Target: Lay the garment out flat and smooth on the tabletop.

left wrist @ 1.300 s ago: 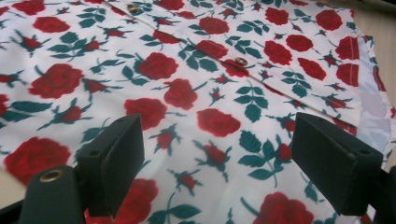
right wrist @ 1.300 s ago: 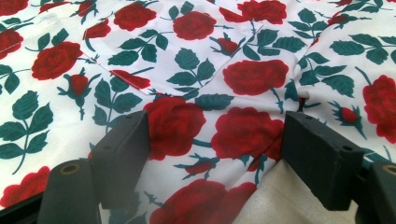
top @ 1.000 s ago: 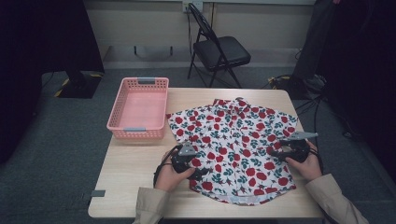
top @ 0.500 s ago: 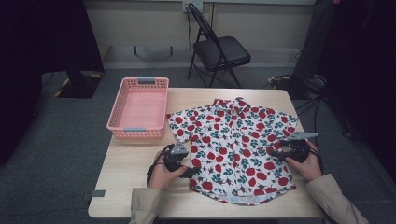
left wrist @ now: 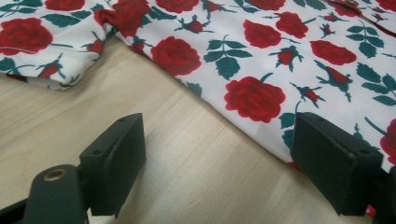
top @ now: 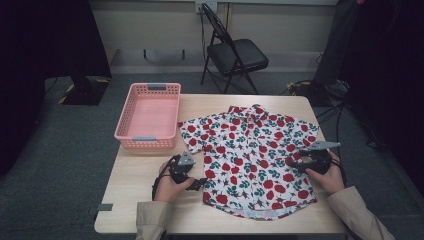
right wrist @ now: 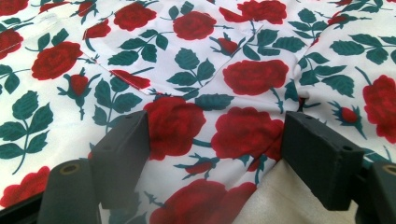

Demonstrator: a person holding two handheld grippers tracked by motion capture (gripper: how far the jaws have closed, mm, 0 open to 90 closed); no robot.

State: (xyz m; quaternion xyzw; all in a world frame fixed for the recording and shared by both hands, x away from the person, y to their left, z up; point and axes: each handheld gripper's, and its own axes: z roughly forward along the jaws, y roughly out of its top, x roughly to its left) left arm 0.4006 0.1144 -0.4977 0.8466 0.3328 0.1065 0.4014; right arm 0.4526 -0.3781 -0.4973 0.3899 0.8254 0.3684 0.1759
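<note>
A white short-sleeved shirt (top: 252, 155) printed with red roses lies spread flat on the wooden table (top: 130, 200). My left gripper (top: 200, 183) rests on the bare wood at the shirt's lower left edge, open, with the shirt's edge (left wrist: 261, 93) just ahead of its jaws. My right gripper (top: 292, 163) sits over the shirt's right side, open, its jaws low over the cloth (right wrist: 205, 93); nothing is pinched between them. A chest pocket (right wrist: 154, 51) shows ahead of the right gripper.
An empty pink plastic basket (top: 148, 116) stands at the table's back left, close to the shirt's left sleeve. A black folding chair (top: 231, 50) stands behind the table. Cables lie on the floor at the right.
My left gripper has slid left and toward me, off the shirt onto the bare wood at its lower left edge. The right gripper has barely moved.
</note>
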